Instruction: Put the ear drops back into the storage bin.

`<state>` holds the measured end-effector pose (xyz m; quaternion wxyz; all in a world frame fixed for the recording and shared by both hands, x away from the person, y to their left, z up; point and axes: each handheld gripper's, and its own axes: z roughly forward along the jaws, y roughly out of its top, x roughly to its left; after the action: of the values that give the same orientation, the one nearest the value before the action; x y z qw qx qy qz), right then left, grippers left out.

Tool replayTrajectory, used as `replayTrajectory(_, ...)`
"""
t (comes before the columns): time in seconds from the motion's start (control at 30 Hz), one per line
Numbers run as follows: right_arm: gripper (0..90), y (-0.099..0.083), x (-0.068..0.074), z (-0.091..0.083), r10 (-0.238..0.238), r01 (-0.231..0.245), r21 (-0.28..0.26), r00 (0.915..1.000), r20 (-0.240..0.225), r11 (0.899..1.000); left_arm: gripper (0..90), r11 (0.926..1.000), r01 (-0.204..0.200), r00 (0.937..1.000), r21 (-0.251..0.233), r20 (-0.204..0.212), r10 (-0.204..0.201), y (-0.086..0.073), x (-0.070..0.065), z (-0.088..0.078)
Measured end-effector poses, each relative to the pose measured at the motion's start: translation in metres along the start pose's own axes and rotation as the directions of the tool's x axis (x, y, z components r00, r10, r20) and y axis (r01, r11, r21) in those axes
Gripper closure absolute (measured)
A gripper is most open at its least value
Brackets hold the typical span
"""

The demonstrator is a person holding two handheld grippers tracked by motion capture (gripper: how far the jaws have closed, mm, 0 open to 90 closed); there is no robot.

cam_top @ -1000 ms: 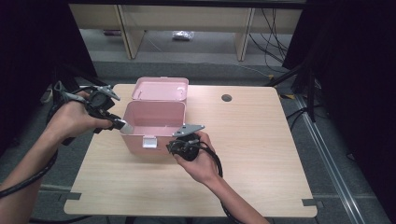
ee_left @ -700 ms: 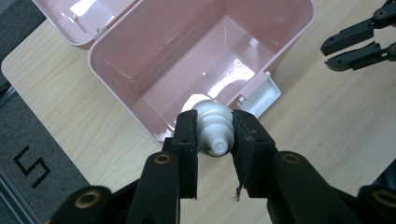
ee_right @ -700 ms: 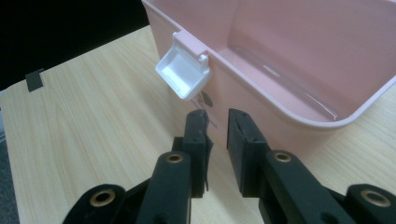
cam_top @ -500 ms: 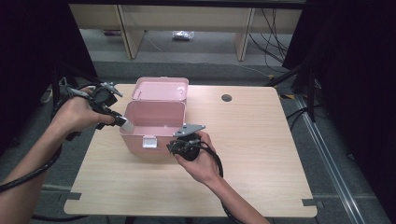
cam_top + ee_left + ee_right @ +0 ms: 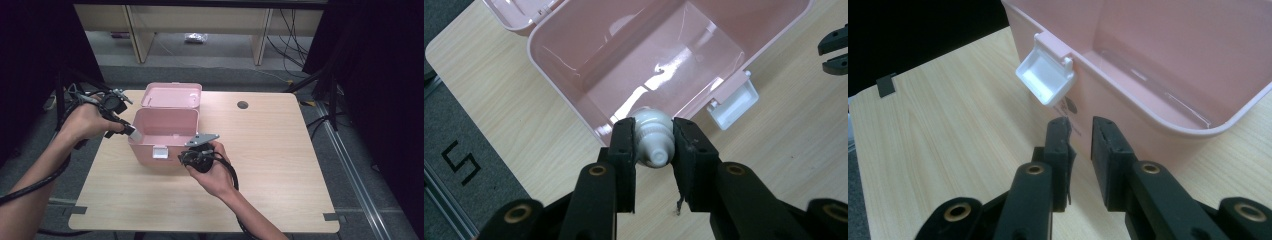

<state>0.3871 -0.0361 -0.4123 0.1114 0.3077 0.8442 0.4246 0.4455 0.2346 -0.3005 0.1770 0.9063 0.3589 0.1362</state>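
A pink plastic box (image 5: 150,150) stands open on the wooden table, its lid (image 5: 172,95) folded back and a white latch (image 5: 159,152) hanging on the front wall. My left gripper (image 5: 125,129) is at the box's left rim, shut on a small white capped tube (image 5: 653,135) held just over that rim (image 5: 569,95). The box's inside (image 5: 724,20) looks bare and glossy. My right gripper (image 5: 187,157) sits low in front of the box, right of the latch (image 5: 1045,77). Its jaws (image 5: 1080,125) stand a little apart with nothing between them.
A round cable hole (image 5: 242,105) sits in the table (image 5: 280,165) at the back right. Cables trail from both grippers off the table's left and front edges. Shelving and floor cables lie beyond the far edge.
My left gripper has shifted only slightly at the box's left rim, still holding the white tube. The right gripper has not moved.
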Motion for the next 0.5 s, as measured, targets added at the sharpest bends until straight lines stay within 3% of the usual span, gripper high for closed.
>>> replayTrajectory(0.1, 78.4, 0.0, -0.001, 0.0, -0.004, 0.004, -0.003, 1.0, 0.001, 1.0, 71.4, 0.9997, 0.023, 0.9997, -0.003, 0.003, -0.023, 0.0, 0.002, 0.005)
replayTrajectory(0.3, 78.3, 0.0, 0.0, 0.0, 0.001, -0.001, -0.001, 1.0, 0.0, 1.0, 71.4, 0.9993, 0.015, 0.9999, 0.034, 0.004, -0.016, 0.001, 0.006, 0.01)
replayTrajectory(0.5, 78.3, 0.0, 0.0, 0.001, -0.009, 0.009, -0.005, 1.0, -0.001, 1.0, 71.4, 0.9993, 0.016, 0.9999, 0.032, 0.005, -0.017, 0.002, 0.005, 0.015)
